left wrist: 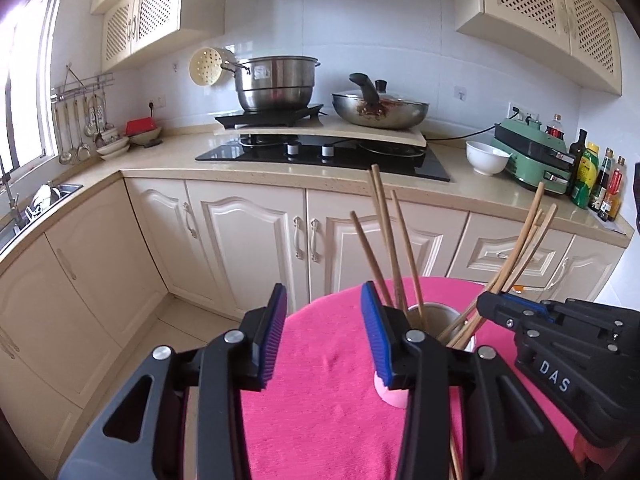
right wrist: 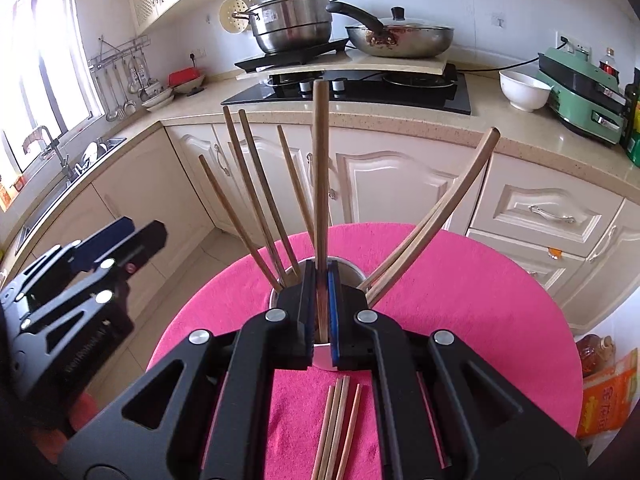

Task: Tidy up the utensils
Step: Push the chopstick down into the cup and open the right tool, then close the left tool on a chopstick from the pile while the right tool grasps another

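Both wrist views sit close above the pink bench (left wrist: pixel 320 360), facing the stove (left wrist: pixel 320 152) at 12 o'clock. They share the chopstick holder (right wrist: pixel 348 272): 2 o'clock in the left view, dead centre in the right.

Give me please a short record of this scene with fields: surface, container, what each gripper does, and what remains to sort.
surface: round table with pink cloth
container: metal cup standing on the cloth, several chopsticks leaning inside
right gripper: shut on one chopstick, holding it upright over the cup
left gripper: open, holds nothing, beside the cup
remaining: loose chopsticks lying flat on the cloth, nearer than the cup
background: kitchen counter with pot and pan
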`<act>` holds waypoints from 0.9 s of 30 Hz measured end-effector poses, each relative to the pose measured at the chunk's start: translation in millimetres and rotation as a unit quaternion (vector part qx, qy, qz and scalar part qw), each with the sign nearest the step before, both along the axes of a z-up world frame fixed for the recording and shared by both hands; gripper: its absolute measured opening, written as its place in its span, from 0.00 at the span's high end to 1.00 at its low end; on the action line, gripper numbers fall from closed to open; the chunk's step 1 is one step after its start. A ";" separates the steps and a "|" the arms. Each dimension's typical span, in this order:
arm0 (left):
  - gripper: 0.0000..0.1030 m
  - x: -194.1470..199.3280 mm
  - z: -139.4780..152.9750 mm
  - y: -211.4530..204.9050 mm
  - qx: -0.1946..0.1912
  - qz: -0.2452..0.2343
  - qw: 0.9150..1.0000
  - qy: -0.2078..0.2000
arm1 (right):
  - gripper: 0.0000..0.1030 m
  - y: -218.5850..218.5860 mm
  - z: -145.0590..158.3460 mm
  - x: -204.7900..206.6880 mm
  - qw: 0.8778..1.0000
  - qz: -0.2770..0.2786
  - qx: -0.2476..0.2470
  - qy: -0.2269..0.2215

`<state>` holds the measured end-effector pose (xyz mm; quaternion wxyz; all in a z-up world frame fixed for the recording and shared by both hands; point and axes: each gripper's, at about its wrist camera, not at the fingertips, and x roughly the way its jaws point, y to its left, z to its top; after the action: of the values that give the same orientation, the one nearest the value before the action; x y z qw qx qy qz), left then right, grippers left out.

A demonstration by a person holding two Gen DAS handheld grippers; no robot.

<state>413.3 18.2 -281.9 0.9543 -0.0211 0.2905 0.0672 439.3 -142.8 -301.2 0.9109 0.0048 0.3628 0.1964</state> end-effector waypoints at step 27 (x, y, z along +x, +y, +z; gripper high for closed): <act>0.61 -27.6 0.1 -29.2 0.015 -0.033 0.999 0.008 | 0.49 -46.4 41.1 -48.3 0.994 -0.067 0.036 -0.077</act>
<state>385.8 -11.0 -281.8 0.9537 0.0030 0.2981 0.0401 391.0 -189.2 -260.1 0.9465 0.0464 0.2832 0.1478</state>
